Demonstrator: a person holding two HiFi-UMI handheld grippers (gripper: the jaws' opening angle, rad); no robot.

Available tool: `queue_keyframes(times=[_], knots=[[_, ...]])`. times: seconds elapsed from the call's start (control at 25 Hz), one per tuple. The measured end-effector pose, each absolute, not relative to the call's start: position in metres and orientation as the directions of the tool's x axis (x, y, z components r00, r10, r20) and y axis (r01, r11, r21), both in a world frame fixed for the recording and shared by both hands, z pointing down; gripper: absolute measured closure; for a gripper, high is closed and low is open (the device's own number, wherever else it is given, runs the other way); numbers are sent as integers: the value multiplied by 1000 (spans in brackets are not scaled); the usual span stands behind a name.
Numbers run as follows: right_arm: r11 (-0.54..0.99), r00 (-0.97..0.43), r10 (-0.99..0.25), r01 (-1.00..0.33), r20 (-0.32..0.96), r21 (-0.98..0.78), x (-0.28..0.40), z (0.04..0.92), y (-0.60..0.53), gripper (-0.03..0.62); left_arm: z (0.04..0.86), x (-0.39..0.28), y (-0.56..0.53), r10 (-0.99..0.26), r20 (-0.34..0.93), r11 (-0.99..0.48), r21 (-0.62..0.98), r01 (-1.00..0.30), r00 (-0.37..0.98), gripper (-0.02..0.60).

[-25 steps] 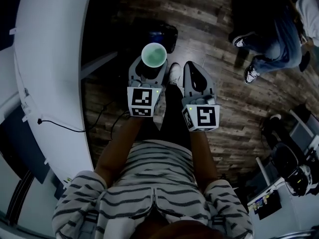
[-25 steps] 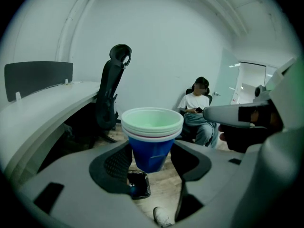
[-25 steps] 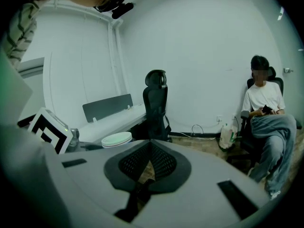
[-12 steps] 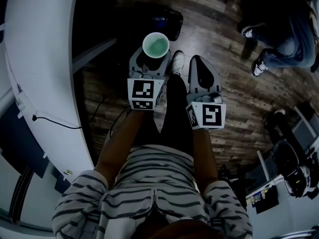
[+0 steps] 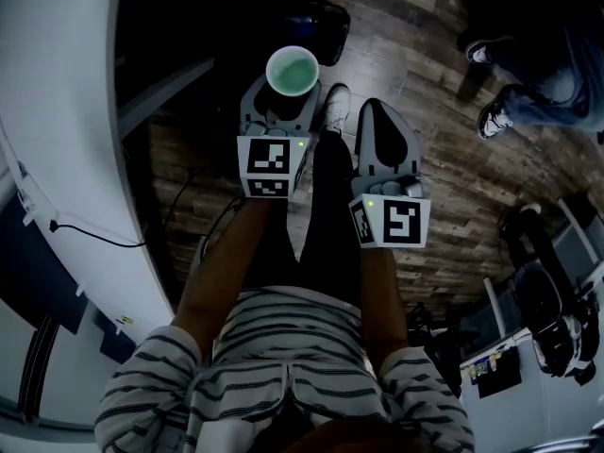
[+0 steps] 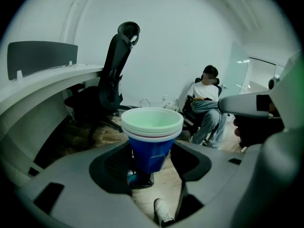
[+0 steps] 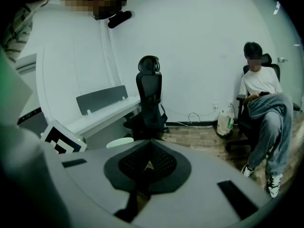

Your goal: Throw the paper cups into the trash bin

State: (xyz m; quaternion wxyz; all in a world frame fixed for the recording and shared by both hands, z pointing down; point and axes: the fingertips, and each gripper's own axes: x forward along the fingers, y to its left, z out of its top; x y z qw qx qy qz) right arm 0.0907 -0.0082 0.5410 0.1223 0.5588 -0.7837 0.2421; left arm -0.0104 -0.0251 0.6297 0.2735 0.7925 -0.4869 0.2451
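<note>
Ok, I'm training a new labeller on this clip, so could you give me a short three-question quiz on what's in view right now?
1. What does the left gripper hold? A) a stack of paper cups B) a bottle C) nothing
2. True or false: the right gripper has its fingers closed with nothing between them.
3. Fill in: seen from the side, the stack's outer wall is ___.
Key: 1 A; 2 true; 3 blue.

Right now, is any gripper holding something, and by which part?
The left gripper holds a stack of paper cups by the blue lower wall, fingers on either side. The right gripper is shut and empty.
</note>
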Motion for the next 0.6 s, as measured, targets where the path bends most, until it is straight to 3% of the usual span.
queue_keyframes(times=[0.6], knots=[[251, -354, -788, -932, 503, -263, 89, 585, -2, 583, 711, 1, -35, -571, 727, -373, 183, -909, 381, 308]])
